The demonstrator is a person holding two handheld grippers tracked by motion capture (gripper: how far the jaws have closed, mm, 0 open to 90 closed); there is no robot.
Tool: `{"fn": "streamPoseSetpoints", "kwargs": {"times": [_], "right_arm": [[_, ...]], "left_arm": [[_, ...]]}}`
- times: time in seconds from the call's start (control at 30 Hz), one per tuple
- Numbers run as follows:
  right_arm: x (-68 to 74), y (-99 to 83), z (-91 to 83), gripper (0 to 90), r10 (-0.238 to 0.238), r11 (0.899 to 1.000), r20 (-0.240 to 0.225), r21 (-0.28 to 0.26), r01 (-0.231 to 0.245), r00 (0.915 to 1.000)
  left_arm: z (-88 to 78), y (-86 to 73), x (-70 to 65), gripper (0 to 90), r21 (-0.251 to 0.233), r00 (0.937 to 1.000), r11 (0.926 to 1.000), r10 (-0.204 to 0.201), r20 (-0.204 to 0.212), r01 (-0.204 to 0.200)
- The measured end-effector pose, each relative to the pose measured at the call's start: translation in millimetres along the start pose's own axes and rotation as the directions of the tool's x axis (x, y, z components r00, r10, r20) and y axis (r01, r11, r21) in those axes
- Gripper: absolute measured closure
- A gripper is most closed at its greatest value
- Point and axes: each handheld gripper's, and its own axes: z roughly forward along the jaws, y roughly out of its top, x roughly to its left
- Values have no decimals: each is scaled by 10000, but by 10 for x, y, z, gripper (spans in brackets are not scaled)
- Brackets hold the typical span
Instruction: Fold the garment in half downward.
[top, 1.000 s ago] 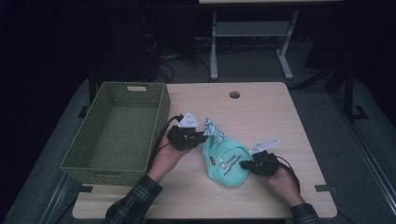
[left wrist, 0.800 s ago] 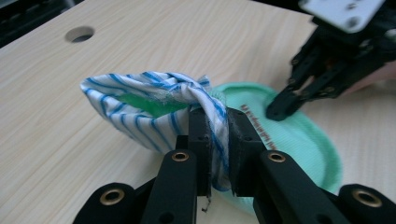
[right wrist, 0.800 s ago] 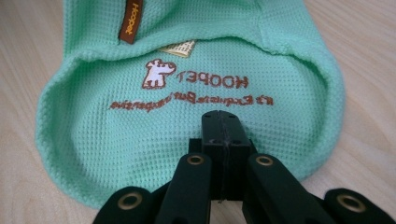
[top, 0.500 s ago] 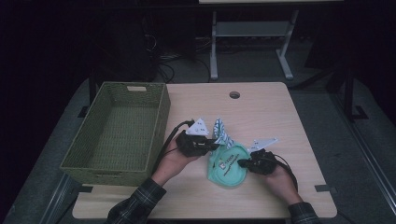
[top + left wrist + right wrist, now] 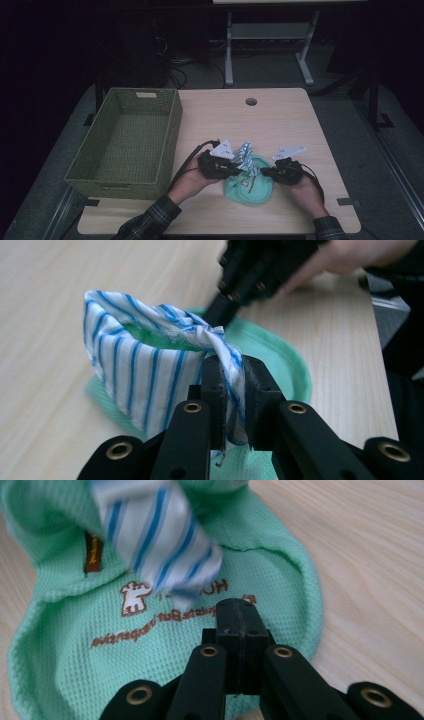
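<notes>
**Folding the striped cloth over the green one**

Pinching a bunched edge of the striped cloth (image 5: 150, 375) in my left gripper (image 5: 232, 385), I am drawing it across the green cloth (image 5: 165, 645) that is lying flat on the table (image 5: 280, 120), near the front edge and just right of the basket (image 5: 125, 145). The left jaws are pressing on a twisted wad of the stripes, holding it raised like a small tent above the green piece.

My right gripper (image 5: 238, 625) is sitting with its jaws pressed together; whether a thin fold of green fabric is trapped between them I cannot tell, but its tip is resting on the green cloth, seemingly pinning it down.

I am judging this as mid-fold or mid-gather, with nothing in the basket yet. Next I am going to need a steady pull with the left while the right is anchoring, so the pile is not sliding.

The striped cloth is thin, woven, white with blue lines, creasing sharply. The green one is a waffle knit, rounded in outline, carrying brown embroidered lettering and a small tag. The basket is woven, olive, rectangular.
</notes>
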Motion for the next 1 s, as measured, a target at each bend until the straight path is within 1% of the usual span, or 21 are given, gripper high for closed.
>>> {"fn": "streamPoseSetpoints", "kwargs": {"times": [0.17, 0.3, 0.4, 0.47, 0.53, 0.57, 0.63, 0.73, 0.83, 0.9, 0.97, 1.0], "right_arm": [[-36, -15, -35, 897, 43, 10000, 114, -38, -42, 9999], [-49, -19, -58, 898, 82, 9999, 132, -80, -81, 9999], [-53, -24, -69, 897, 61, 10000, 147, -78, -60, 9999], [-49, -28, -78, 898, 112, 9999, 149, -115, -110, 9998], [-53, -36, -95, 897, 87, 9999, 142, -96, -86, 9999], [-50, -43, -103, 897, 153, 9998, 145, -113, -151, 9998], [-52, -57, -114, 897, 132, 9999, 120, -80, -131, 9998], [-22, -84, -123, 897, 59, 10000, 5, 6, -59, 10000], [51, -118, -145, 897, -133, 9998, -104, 137, 135, 9999], [110, -138, -152, 897, -215, 9995, -288, 216, 222, 9994], [164, -149, -134, 897, -333, 9989, -378, 317, 345, 9987], [181, -152, -123, 897, -460, 9980, -438, 406, 478, 9980]], "left_arm": [[119, -14, -70, 800, 270, 9996, 9996, 100, 262, -107], [192, -26, -99, 777, 332, 9987, 9994, 88, 499, -105], [204, -26, -101, 698, 215, 9983, 9998, -44, 586, 31], [181, -17, -97, 636, 159, 9982, 9998, -138, 579, 129], [149, -11, -82, 583, 11, 9976, 9997, -260, 648, 260], [129, -6, -72, 558, -58, 9972, 9995, -316, 674, 321], [80, 10, -48, 524, -201, 9977, 9991, -366, 565, 378], [-7, 30, -7, 509, -364, 9981, 9982, -456, 423, 472], [-85, 33, 41, 508, -494, 9985, 9974, -511, 207, 520], [-125, 26, 81, 508, -489, 9982, 9970, -592, 27, 592], [-153, 16, 117, 510, -506, 9975, 9964, -690, -178, 680], [-168, 11, 138, 512, -439, 9971, 9966, -706, -275, 694]]}}
